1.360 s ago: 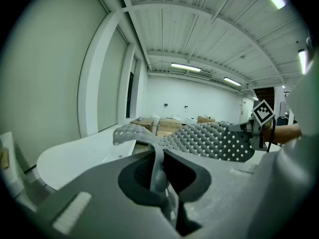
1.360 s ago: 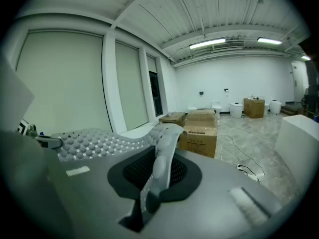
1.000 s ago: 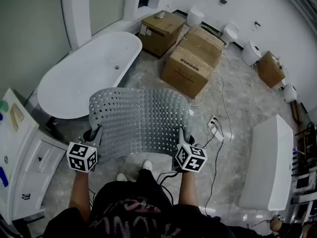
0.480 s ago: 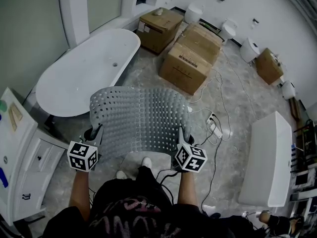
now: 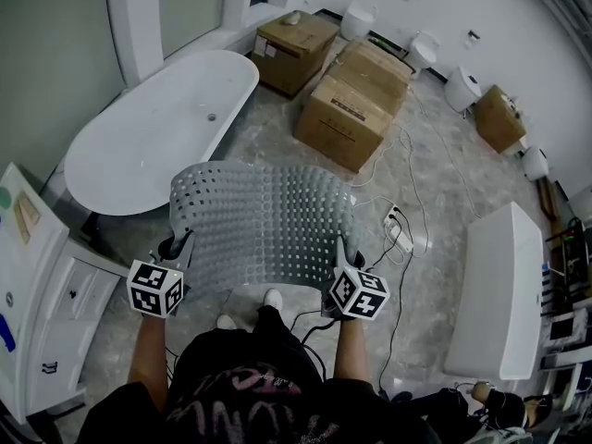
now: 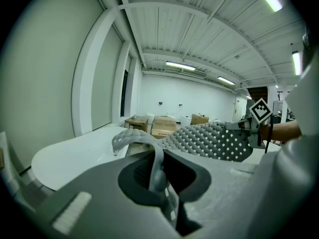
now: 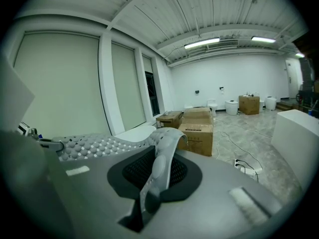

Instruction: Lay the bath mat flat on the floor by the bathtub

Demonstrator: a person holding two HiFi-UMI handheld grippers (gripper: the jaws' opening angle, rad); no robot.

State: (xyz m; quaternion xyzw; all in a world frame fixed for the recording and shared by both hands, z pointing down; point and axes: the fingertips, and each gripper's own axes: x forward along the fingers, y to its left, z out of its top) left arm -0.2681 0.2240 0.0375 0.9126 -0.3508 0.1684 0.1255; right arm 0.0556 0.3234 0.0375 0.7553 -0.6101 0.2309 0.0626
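A grey perforated bath mat (image 5: 264,225) hangs spread in the air in front of me, its far edge curling away. My left gripper (image 5: 178,246) is shut on the mat's near left corner (image 6: 155,171). My right gripper (image 5: 340,248) is shut on its near right corner (image 7: 157,171). The white oval bathtub (image 5: 157,132) stands to the left beyond the mat, with marbled floor (image 5: 277,146) beside it. In the left gripper view the mat (image 6: 209,141) stretches across to the right gripper's marker cube (image 6: 260,110).
Cardboard boxes (image 5: 356,109) stand beyond the mat to the right of the tub. A power strip (image 5: 400,234) with cables lies on the floor at the right. A white cabinet (image 5: 42,285) is at my left, a long white block (image 5: 499,294) at my right. Toilets (image 5: 461,89) line the far wall.
The view has shifted slightly; the mat and both grippers keep their places and grips.
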